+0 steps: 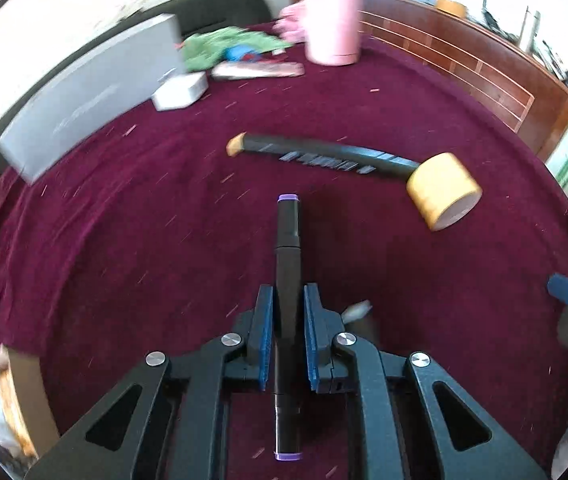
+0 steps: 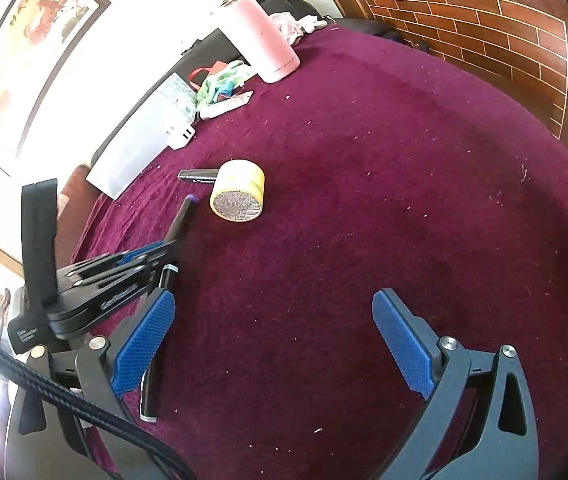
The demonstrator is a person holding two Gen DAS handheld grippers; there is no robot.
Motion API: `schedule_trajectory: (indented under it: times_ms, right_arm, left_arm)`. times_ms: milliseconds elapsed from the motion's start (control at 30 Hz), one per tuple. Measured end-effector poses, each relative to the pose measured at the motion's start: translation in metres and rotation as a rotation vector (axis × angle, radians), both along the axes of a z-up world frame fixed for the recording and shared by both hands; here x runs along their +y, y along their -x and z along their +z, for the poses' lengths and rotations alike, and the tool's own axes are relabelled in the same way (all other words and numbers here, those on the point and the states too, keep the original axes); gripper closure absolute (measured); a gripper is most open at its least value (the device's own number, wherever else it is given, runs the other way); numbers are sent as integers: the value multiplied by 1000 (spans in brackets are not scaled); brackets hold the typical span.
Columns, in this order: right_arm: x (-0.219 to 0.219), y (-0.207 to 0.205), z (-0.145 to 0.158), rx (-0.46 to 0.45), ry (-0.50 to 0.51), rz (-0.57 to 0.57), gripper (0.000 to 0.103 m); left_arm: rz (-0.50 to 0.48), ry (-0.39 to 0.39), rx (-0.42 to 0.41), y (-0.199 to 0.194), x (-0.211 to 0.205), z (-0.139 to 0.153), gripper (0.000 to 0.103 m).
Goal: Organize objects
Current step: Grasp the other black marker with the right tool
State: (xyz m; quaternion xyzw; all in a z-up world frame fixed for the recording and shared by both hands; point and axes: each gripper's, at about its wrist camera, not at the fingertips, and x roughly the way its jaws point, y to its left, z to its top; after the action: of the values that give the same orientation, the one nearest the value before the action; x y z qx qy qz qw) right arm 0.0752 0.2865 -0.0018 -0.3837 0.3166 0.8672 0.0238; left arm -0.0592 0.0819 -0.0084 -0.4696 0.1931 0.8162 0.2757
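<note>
We are clamping the left gripper on the purple-capped marker, its long axis running straight ahead between the jaws; the right gripper is hanging wide apart, empty.

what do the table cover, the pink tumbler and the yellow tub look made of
Table cover: likely velvety fabric, matte maroon, with visible nap and lint specks.
Pink tumbler: probably powder-coated metal or plastic; smooth, even matte pink, with a silvery rim in the left wrist view.
Yellow tub: looks like plastic or card, smooth yellow wall, printed label on its end.
</note>
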Motion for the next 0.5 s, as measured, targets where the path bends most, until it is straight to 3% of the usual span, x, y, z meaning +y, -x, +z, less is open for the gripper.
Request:
schedule_trajectory:
  times_ms: [167, 300, 400, 500]
  right_arm:
    - [-4, -2, 1, -2, -16, 7, 3]
    - [-12, -2, 6, 5, -51, 31, 3]
    - [-33, -5, 24, 18, -137, 64, 3]
    - [-56, -6, 47, 47, -174, 112, 3]
  left_arm:
    - [74, -14, -9, -14, -57, 0, 92]
    - [87, 0, 56, -26, -60, -3, 89]
    - [110, 6, 125, -31, -55, -5, 87]
    - [118, -38, 77, -31, -64, -2, 91]
